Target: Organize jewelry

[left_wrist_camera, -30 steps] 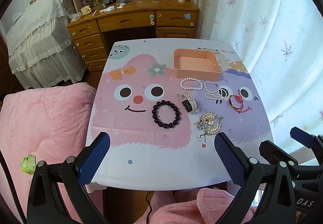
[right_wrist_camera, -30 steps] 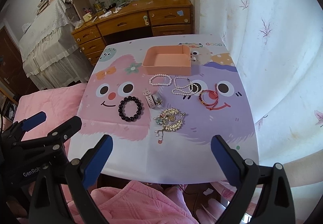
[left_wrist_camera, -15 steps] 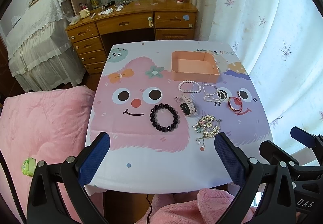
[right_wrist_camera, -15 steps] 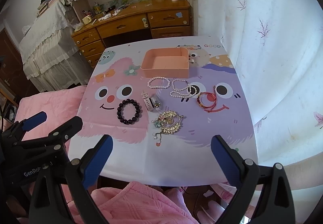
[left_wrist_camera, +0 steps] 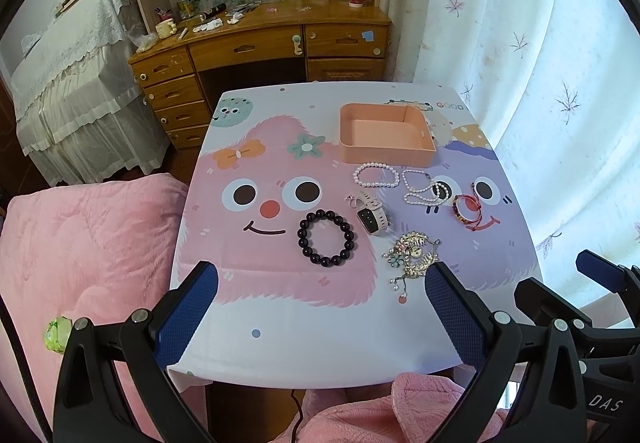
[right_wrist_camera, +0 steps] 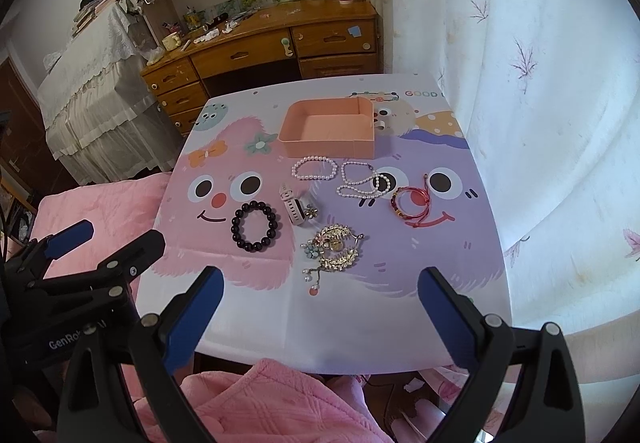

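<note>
An empty peach box [left_wrist_camera: 386, 135] [right_wrist_camera: 329, 129] stands at the far side of the cartoon-print table [left_wrist_camera: 280, 323]. In front of it lie a dark bead bracelet [left_wrist_camera: 326, 238] [right_wrist_camera: 254, 220], a small watch [left_wrist_camera: 372, 217] [right_wrist_camera: 295, 207], a pearl bracelet [left_wrist_camera: 375, 175] [right_wrist_camera: 313, 168], a pearl necklace [left_wrist_camera: 425, 188] [right_wrist_camera: 362, 180], a red cord bracelet [left_wrist_camera: 467, 208] [right_wrist_camera: 410, 204] and a gold brooch [left_wrist_camera: 410, 257] [right_wrist_camera: 335, 249]. My left gripper [left_wrist_camera: 320, 305] and right gripper [right_wrist_camera: 320, 305] are both open and empty, held above the near table edge.
A wooden desk [left_wrist_camera: 260, 39] with drawers stands behind the table. A white curtain [left_wrist_camera: 540, 83] hangs on the right. A pink quilt [left_wrist_camera: 80, 243] lies to the left and below. A lace-covered bed [left_wrist_camera: 68, 83] is far left.
Both grippers have drawn back and tilted slightly, so the table and jewelry sit a little farther off in view. Nothing on the table has moved.
</note>
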Tool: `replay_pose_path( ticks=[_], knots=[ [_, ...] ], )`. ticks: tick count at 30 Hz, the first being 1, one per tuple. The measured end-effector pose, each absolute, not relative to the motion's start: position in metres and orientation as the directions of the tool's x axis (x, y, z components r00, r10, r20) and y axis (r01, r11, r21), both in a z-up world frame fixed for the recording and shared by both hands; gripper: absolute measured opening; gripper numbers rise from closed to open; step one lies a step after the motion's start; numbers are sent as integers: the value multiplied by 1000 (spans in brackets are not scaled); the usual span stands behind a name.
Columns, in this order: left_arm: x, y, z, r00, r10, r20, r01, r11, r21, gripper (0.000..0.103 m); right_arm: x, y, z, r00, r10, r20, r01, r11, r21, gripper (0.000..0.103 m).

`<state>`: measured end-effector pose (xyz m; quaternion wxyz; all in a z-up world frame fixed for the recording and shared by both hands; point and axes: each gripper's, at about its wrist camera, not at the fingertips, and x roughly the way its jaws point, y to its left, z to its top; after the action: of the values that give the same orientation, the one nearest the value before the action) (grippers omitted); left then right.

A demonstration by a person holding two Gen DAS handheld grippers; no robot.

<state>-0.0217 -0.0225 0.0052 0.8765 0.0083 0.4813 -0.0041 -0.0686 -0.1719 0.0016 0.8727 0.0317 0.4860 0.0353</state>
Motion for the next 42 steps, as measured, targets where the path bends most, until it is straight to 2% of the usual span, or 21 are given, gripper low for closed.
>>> replay_pose_path(
  ticks=[42],
  knots=[
    [1, -10, -1, 542, 12, -840, 9, 1000, 21, 102, -41, -163, -4, 519, 76, -851, -37, 997, 66, 98]
  ],
)
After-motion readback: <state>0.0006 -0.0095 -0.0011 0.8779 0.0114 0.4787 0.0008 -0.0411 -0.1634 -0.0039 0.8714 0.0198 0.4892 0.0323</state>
